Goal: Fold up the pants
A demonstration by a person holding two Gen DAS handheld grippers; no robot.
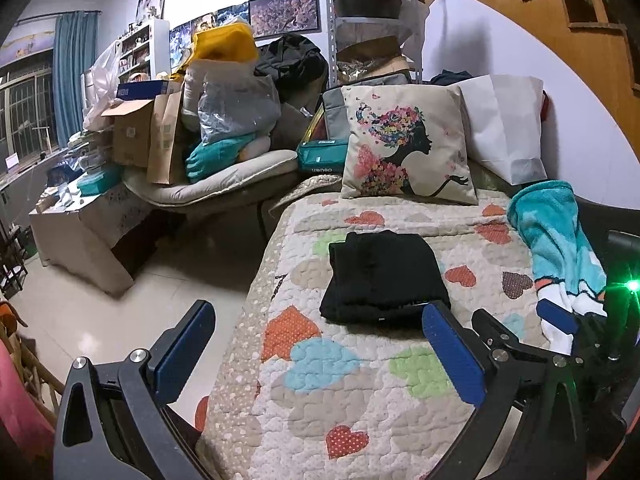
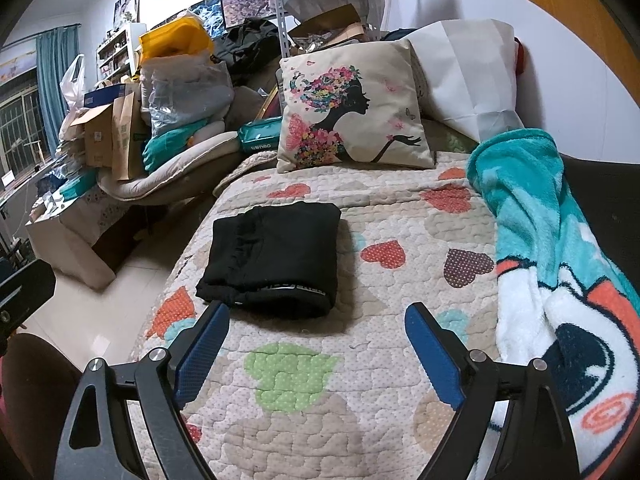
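The black pants (image 1: pixel 382 276) lie folded into a compact rectangle on the heart-patterned quilt (image 1: pixel 340 380); they also show in the right wrist view (image 2: pixel 276 256). My left gripper (image 1: pixel 320 324) is open and empty, just in front of the pants' near edge, its right finger (image 1: pixel 452 356) close to the pants' near right corner. My right gripper (image 2: pixel 316 324) is open and empty, held a little back from the pants' near edge, above the quilt (image 2: pixel 320 400). The right gripper also shows at the right edge of the left wrist view (image 1: pixel 560 320).
A floral silhouette cushion (image 2: pixel 352 108) and a white paper bag (image 2: pixel 468 76) stand at the quilt's far end. A teal and white fleece blanket (image 2: pixel 560 260) lies along the right side. Boxes and bags (image 1: pixel 180 120) pile up at the left, beyond tiled floor (image 1: pixel 120 320).
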